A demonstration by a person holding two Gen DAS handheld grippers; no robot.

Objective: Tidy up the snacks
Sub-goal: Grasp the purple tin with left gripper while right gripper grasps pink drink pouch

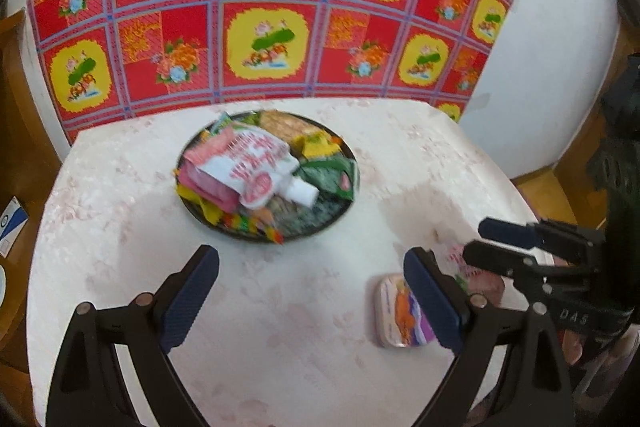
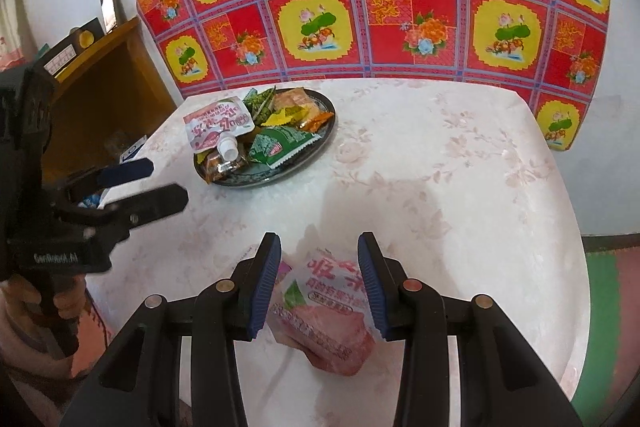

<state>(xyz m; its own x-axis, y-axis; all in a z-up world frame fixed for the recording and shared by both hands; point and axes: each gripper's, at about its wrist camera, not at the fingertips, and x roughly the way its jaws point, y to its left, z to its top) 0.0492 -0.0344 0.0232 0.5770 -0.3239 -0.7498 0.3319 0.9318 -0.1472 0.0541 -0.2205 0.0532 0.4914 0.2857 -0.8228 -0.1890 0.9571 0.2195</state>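
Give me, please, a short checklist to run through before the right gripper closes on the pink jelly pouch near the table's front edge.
1. Right gripper open: ok, jaws stand apart.
2. Pink jelly pouch between the jaws: ok in the right wrist view, one jaw on each side.
3. Jaws low enough to grip the pouch: cannot tell; height above it is unclear.
4. Left gripper out of the way: ok, open, holding nothing, over bare tablecloth.
5. Room on the plate: not ok; snacks are piled on it, with another spouted pouch on top.
6. Small flat packet beside the pouch will stay undisturbed: cannot tell.
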